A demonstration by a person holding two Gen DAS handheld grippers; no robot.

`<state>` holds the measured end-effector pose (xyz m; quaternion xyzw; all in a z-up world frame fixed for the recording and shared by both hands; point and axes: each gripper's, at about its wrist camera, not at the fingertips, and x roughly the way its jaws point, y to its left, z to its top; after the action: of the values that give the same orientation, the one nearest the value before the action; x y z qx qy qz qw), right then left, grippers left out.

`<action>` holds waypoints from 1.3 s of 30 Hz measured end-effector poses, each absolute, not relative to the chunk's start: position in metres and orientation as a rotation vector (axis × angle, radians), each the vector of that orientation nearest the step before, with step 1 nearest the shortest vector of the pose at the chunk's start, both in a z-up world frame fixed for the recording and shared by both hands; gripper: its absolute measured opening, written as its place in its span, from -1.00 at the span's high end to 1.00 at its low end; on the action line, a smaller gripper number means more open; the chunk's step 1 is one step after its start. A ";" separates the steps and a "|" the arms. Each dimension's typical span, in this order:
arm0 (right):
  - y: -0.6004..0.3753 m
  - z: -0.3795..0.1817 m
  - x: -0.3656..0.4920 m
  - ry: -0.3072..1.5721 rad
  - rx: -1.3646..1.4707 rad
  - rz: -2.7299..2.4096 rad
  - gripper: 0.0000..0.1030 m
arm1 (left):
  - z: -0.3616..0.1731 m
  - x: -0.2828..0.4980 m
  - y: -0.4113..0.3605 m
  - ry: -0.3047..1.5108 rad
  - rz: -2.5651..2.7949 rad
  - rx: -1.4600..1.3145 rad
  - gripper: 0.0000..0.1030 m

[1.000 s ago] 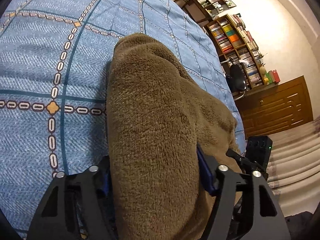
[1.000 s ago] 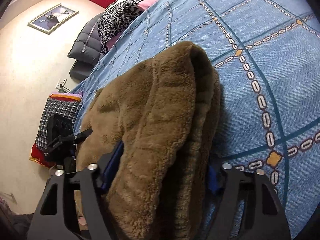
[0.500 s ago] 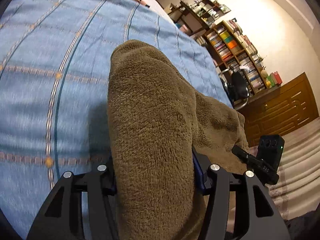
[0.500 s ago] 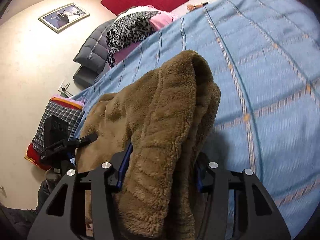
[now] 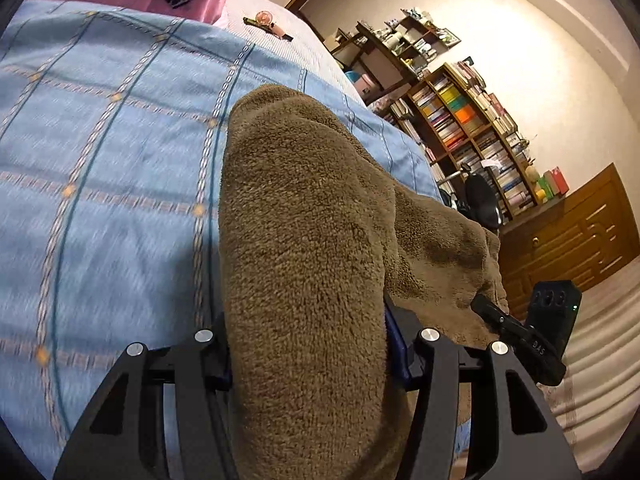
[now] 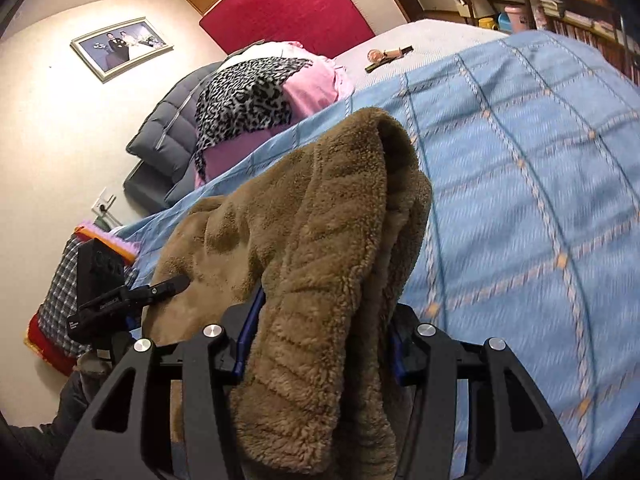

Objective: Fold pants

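Brown fleece pants [image 5: 304,248] hang bunched between the two grippers above a blue patterned bedspread [image 5: 100,160]. My left gripper [image 5: 308,344] is shut on one end of the pants, and the thick fabric hides its fingertips. My right gripper [image 6: 320,340] is shut on the other end of the pants [image 6: 320,240], where folded layers drape over the jaws. The right gripper also shows in the left wrist view [image 5: 516,332], and the left gripper shows in the right wrist view [image 6: 120,296]. The fabric sags between them.
The bedspread [image 6: 520,184] covers the bed. Pink and leopard-print bedding [image 6: 264,88] and a grey duvet [image 6: 168,136] are piled at the headboard. A small fan [image 6: 384,56] lies on the bed. Bookshelves [image 5: 472,128] and a wooden cabinet [image 5: 572,224] stand beside the bed.
Both grippers have closed tighter on the pants and lifted them, tilting up so the headboard, pillows and far wall come into view.
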<state>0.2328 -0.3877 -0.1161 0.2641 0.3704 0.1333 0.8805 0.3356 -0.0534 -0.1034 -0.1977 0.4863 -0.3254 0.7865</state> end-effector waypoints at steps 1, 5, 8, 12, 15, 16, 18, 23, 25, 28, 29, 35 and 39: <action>-0.389 -0.118 0.240 0.772 0.552 0.273 0.00 | -0.106 0.345 -0.058 1.045 -0.700 -0.426 -0.07; -0.404 -0.127 0.270 0.770 0.549 0.266 0.00 | -0.117 0.373 -0.073 1.044 -0.698 -0.421 -0.07; -0.414 -0.138 0.290 0.775 0.551 0.264 0.00 | -0.125 0.390 -0.082 1.047 -0.694 -0.417 -0.07; -0.421 -0.157 0.306 0.795 0.551 0.260 0.00 | -0.140 0.403 -0.091 1.061 -0.681 -0.406 -0.07; -0.423 -0.174 0.313 0.821 0.546 0.256 0.00 | -0.154 0.412 -0.094 1.084 -0.665 -0.396 -0.07; -0.425 -0.179 0.314 0.826 0.545 0.255 0.00 | -0.158 0.412 -0.094 1.081 -0.664 -0.393 -0.09; -0.427 -0.186 0.315 0.829 0.557 0.258 0.00 | -0.162 0.411 -0.094 1.071 -0.670 -0.391 -0.12; -0.430 -0.188 0.314 0.832 0.574 0.248 -0.09 | -0.161 0.407 -0.096 1.059 -0.643 -0.343 -0.35; -0.431 -0.183 0.310 0.825 0.574 0.235 -0.14 | -0.157 0.404 -0.096 1.056 -0.617 -0.324 -0.41; -0.435 -0.173 0.299 0.808 0.571 0.214 -0.17 | -0.145 0.396 -0.096 1.034 -0.588 -0.291 -0.41; -0.436 -0.170 0.293 0.797 0.569 0.204 -0.19 | -0.142 0.392 -0.095 1.024 -0.577 -0.275 -0.41; -0.441 -0.144 0.243 0.715 0.538 0.158 -0.20 | -0.119 0.354 -0.102 0.932 -0.556 -0.125 -0.42; -0.428 -0.138 0.228 0.716 0.437 0.098 -0.20 | -0.120 0.334 -0.118 0.894 -0.538 0.013 -0.46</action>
<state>0.2284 -0.4279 -0.1379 0.2118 0.3475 0.0477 0.9122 0.3340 -0.1181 -0.1204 0.0062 0.4269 -0.2569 0.8670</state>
